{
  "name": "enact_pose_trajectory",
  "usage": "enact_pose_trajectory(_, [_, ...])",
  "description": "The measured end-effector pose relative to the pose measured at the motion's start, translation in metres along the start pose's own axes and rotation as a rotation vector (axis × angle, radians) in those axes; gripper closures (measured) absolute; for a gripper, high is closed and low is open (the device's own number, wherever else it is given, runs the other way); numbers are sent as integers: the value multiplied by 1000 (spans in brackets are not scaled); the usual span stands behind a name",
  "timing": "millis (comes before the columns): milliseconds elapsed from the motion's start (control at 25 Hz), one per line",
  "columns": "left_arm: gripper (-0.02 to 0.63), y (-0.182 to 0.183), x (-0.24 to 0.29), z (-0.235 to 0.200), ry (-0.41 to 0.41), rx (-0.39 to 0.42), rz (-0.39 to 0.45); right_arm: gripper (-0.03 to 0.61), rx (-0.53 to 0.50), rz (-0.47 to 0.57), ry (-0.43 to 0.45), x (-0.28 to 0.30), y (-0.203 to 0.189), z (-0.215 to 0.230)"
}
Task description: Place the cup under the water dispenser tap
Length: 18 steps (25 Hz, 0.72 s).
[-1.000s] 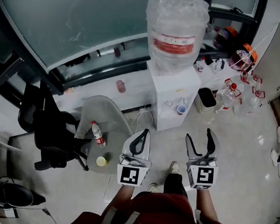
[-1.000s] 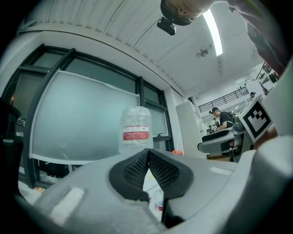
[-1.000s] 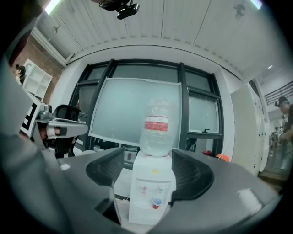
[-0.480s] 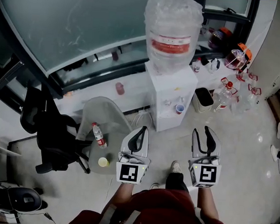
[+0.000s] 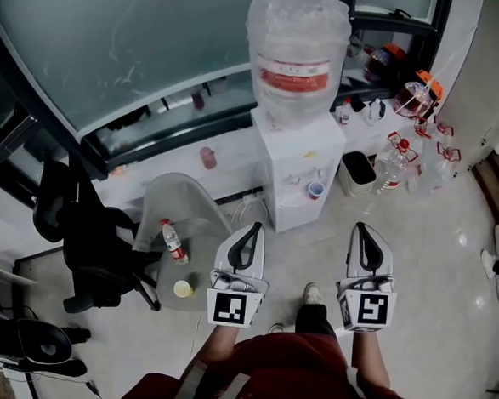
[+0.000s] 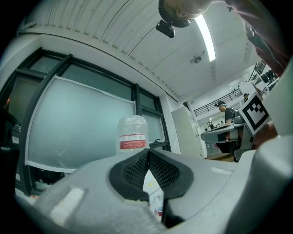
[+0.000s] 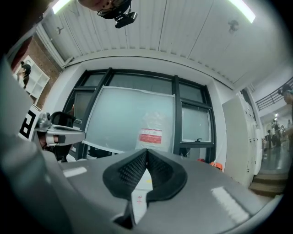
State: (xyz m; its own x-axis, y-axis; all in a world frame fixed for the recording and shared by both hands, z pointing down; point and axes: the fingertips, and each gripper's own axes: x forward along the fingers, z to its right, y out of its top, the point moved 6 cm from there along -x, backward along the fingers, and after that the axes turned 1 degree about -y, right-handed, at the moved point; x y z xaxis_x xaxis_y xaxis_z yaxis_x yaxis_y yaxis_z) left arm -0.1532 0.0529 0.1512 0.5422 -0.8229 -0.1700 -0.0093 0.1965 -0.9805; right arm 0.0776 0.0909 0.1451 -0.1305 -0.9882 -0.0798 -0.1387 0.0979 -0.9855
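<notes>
Pointing toward dispenser, left gripper, right gripper — jaws together.

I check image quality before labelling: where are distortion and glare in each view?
Head view: dim, lines bend near the edges, small glare spots on the floor. Left gripper view: strong fisheye, black corners, ceiling lamp overexposed. Right gripper view: same fisheye, water bottle pale and hazy.

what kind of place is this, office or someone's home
Most likely an office: a white water dispenser stands against a frosted glass partition, a black swivel chair sits nearby, and a person at a desk shows in the left gripper view.
</notes>
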Motion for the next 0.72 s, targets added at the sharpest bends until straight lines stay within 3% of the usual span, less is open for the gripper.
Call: enact_pose_trajectory(720, [615, -1, 5, 10, -7, -4, 18, 577, 3, -27, -17, -4, -1, 12])
